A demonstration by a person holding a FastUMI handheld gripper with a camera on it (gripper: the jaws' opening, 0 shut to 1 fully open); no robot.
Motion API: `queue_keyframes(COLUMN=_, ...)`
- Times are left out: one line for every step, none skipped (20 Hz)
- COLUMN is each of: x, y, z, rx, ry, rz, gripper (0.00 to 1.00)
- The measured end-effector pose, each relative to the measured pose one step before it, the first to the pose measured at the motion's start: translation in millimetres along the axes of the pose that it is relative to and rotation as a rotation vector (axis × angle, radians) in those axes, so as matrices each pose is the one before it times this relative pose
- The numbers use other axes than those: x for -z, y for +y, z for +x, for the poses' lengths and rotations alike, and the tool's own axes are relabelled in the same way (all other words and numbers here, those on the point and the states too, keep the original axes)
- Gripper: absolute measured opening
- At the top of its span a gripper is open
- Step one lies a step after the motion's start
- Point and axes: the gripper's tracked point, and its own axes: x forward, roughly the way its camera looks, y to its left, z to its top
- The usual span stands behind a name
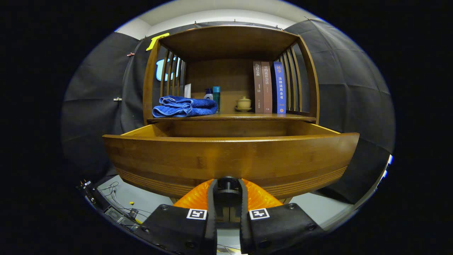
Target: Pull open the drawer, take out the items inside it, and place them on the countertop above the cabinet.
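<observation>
A recording booth: black cloth walls (339, 81) around a wooden cabinet (230, 156).

Light comes from above: the pale ceiling band (226, 16) glows brightest, and my view dims toward the dark booth cloth. The glossy brown wooden drawer front (230, 159) carries a soft sheen along its top rim, while the shelf recess behind the folded blue towel (184, 106) sits in shadow. Straight edges bow outward. My fingers (212, 198), clamped on the dark round knob (228, 191), look slightly soft.
</observation>
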Motion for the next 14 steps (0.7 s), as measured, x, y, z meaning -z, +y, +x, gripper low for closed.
queue_keyframes(x=0.12, y=0.69, z=0.27, rx=-0.00056, ry=-0.00379, rz=0.00063, gripper=0.30)
queue_keyframes(x=1.01, y=0.60, z=-1.78, rx=-0.00505, ry=0.00594, rz=-0.00318, gripper=0.38)
queue_keyframes(x=-4.75, y=-1.20, z=-2.70, rx=-0.00365, ry=-0.01461, rz=-0.00584, gripper=0.47)
queue_keyframes(x=-5.01, y=-0.75, z=-5.77, rx=-0.00143, ry=-0.01626, rz=-0.01514, gripper=0.55)
queue_keyframes(x=-8.01, y=-0.72, z=-4.85, rx=-0.00576, ry=-0.01886, rz=-0.02236, gripper=0.64)
queue_keyframes(x=-11.20, y=0.66, z=-9.16, rx=-0.01100, ry=-0.01323, rz=-0.01523, gripper=0.73)
queue_keyframes(x=-12.91, y=1.26, z=-6.86, rx=-0.01663, ry=-0.00702, rz=0.00146, gripper=0.81)
queue_keyframes(x=-13.66, y=-0.73, z=-4.90, rx=-0.01209, ry=-0.00215, rz=0.00907, gripper=0.90)
queue_keyframes(x=-16.81, y=-2.50, z=-5.08, rx=-0.00318, ry=-0.00782, rz=0.00855, gripper=0.98)
queue_keyframes(x=-19.24, y=-1.70, z=-2.73, rx=-0.00862, ry=-0.00729, rz=0.01052, gripper=0.98)
queue_keyframes(x=-15.08, y=0.21, z=0.52, rx=-0.01112, ry=0.00928, rz=0.00579, gripper=0.98)
queue_keyframes(x=-12.44, y=0.74, z=2.95, rx=-0.01957, ry=0.01509, rz=0.00455, gripper=0.98)
queue_keyframes(x=-11.43, y=-0.01, z=5.68, rx=-0.01464, ry=0.03276, rz=0.01025, gripper=0.98)
queue_keyframes(x=-6.85, y=-1.55, z=4.69, rx=-0.00438, ry=0.04604, rz=0.01823, gripper=0.98)
